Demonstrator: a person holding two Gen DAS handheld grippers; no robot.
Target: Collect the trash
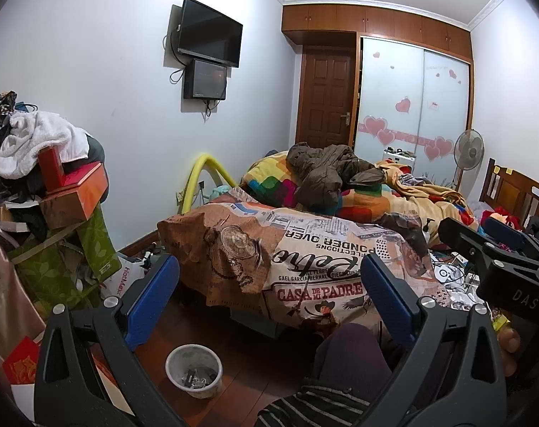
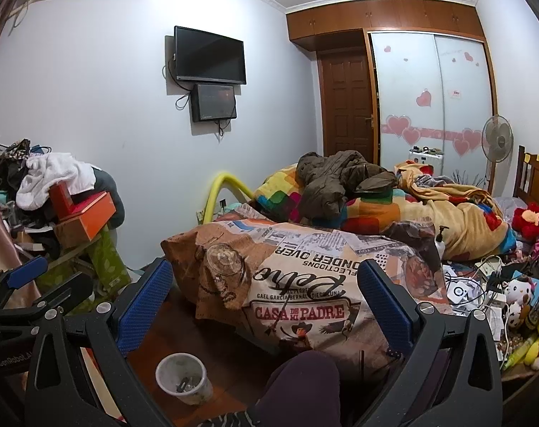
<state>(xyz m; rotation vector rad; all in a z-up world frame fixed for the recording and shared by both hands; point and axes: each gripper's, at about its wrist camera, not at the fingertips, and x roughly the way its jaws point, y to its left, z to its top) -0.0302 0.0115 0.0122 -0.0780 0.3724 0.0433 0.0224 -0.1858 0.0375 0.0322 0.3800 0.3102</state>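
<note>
Now, bin (image 1: 194, 370): I see it low, near left gripper (image 1: 269, 299).
Grippers: left and right (image 2: 265, 302) both spread, empty (trash lies right).

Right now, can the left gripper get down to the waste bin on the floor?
Probably yes: the left gripper has its jaws open and empty, and the waste bin stands below it on bare floor, nothing between.

Wooden floor (image 1: 241, 348), trash bin (image 1: 194, 370), cluttered bed (image 1: 305, 249)
</note>
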